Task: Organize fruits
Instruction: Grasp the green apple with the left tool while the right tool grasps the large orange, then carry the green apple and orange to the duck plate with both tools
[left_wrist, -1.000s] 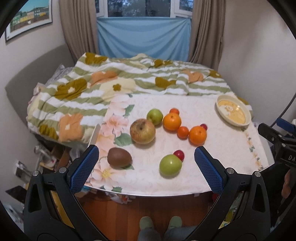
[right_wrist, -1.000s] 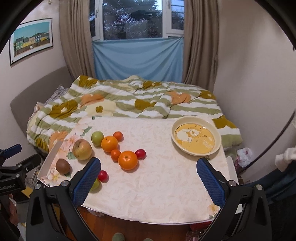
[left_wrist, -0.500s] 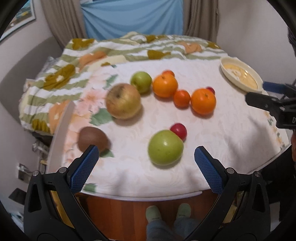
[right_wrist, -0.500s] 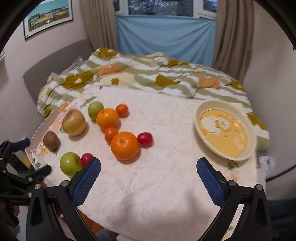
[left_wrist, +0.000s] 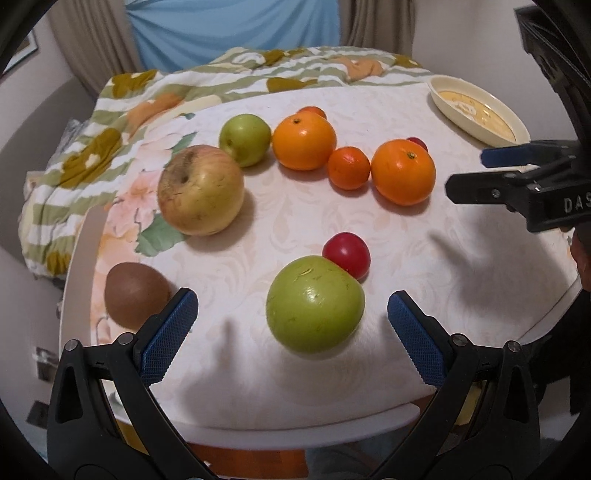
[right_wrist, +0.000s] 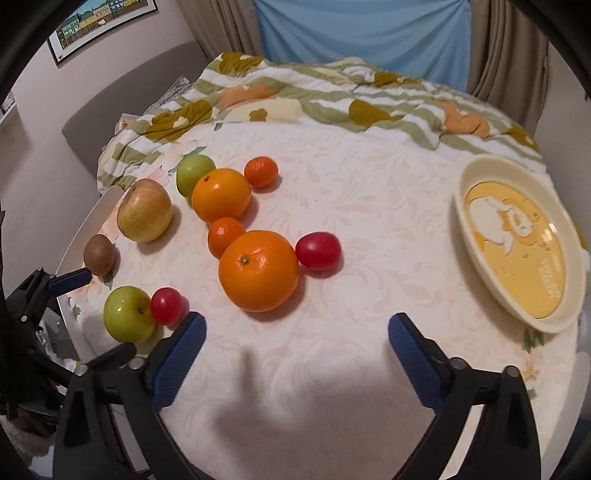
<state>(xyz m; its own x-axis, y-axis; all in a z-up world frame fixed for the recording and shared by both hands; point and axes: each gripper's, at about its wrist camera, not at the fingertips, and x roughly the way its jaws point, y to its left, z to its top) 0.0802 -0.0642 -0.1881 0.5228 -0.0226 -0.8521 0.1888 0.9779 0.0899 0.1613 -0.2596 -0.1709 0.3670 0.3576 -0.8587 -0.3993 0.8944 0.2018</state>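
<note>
Fruit lies loose on a white-clothed round table. My left gripper is open, with a green apple between its fingers and a red plum just behind. A kiwi, a yellow apple, a second green apple and oranges lie beyond. My right gripper is open and empty, just short of a large orange with a red plum beside it. An empty cream bowl sits at the right.
A bed with a green-striped floral quilt runs behind the table. A blue cloth hangs under the window. The right gripper shows at the right edge of the left wrist view. The table's front edge is close below both grippers.
Both grippers have moved forward and down toward the table. The green apple now sits between the left gripper's fingers; the large orange is nearer the right gripper.
</note>
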